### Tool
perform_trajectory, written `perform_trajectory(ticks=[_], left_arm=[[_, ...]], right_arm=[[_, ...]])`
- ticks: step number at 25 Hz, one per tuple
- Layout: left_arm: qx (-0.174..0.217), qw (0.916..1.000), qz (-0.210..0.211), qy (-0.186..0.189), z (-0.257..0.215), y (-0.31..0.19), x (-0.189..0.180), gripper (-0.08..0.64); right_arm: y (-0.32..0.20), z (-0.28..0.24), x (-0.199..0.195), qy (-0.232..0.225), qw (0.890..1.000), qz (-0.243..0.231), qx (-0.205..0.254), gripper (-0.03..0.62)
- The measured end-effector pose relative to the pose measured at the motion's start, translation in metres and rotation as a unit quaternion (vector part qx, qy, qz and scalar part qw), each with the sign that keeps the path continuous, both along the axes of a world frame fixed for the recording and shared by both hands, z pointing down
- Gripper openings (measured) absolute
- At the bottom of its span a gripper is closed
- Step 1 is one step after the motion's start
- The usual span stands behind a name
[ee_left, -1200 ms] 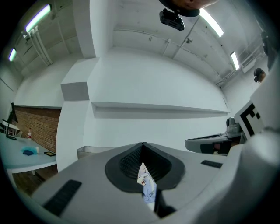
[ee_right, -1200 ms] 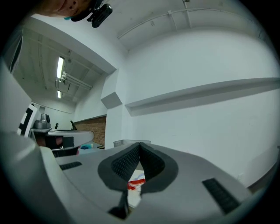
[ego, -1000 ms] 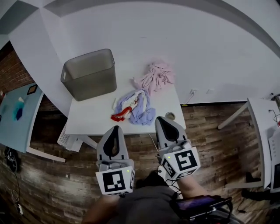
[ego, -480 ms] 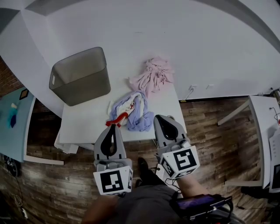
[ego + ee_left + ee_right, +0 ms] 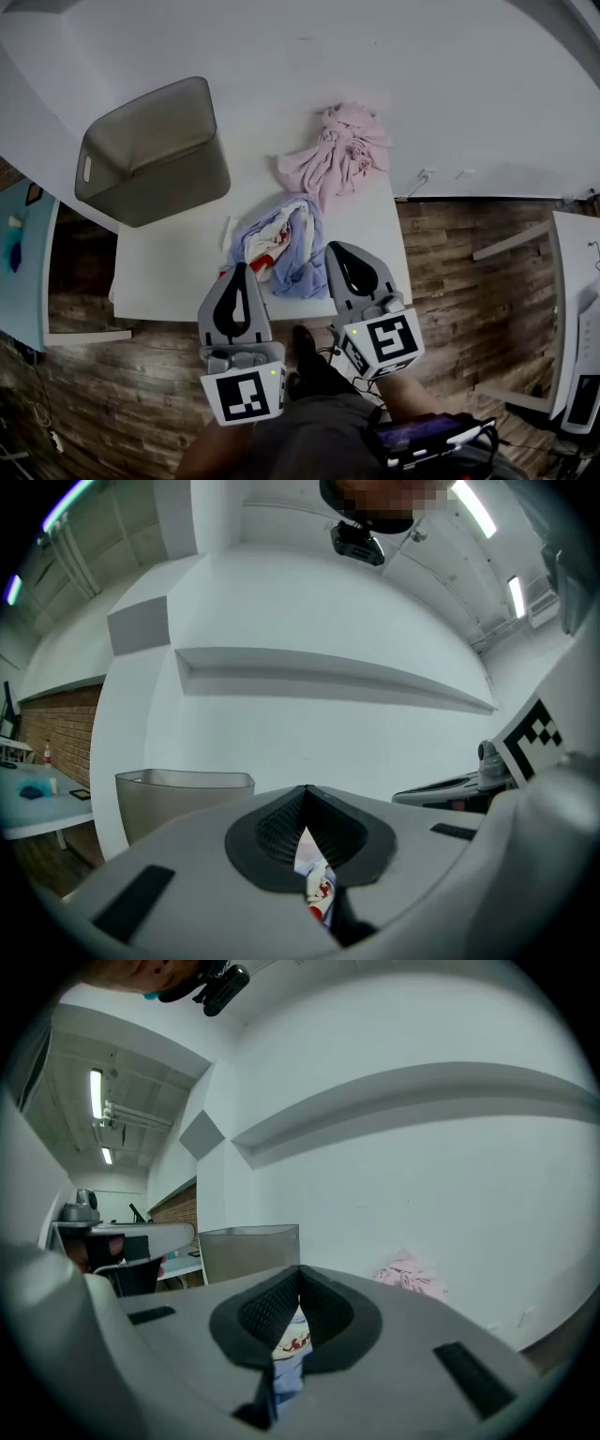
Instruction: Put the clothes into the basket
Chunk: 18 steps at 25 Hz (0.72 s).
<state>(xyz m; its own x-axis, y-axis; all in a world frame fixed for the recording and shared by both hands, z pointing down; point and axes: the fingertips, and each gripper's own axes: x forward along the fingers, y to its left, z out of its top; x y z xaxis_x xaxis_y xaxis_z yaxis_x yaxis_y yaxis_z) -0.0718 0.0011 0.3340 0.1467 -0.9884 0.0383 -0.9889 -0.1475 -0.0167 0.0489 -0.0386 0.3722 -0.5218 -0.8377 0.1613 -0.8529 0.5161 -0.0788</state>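
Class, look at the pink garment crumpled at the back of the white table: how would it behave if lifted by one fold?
Probably floppy: the pink garment lies in soft, irregular folds, so it would likely droop and unfurl. It looks thin, so probably light. Pushed, it would likely bunch rather than slide.

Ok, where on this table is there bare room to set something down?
The table is barest front left, between the basket behind and the lavender garment to the right. A narrower strip runs along the right edge beside that garment. Crowded: middle to back right, where it and the pink garment lie close.
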Motion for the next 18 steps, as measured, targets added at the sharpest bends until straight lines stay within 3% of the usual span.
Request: perform_trajectory(ticks=[10,18], left_arm=[[-0.053,0.9985,-0.006,-0.012,0.056,-0.051,-0.007,0.005],[-0.091,0.9957,-0.016,0.008,0.095,-0.072,-0.013,0.005]], right_arm=[[-0.054,0.088,-0.016,0.008,0.996,-0.014,-0.083,0.011],[-0.077,0.145,-0.022,0.021,0.991,-0.018,-0.133,0.285]])
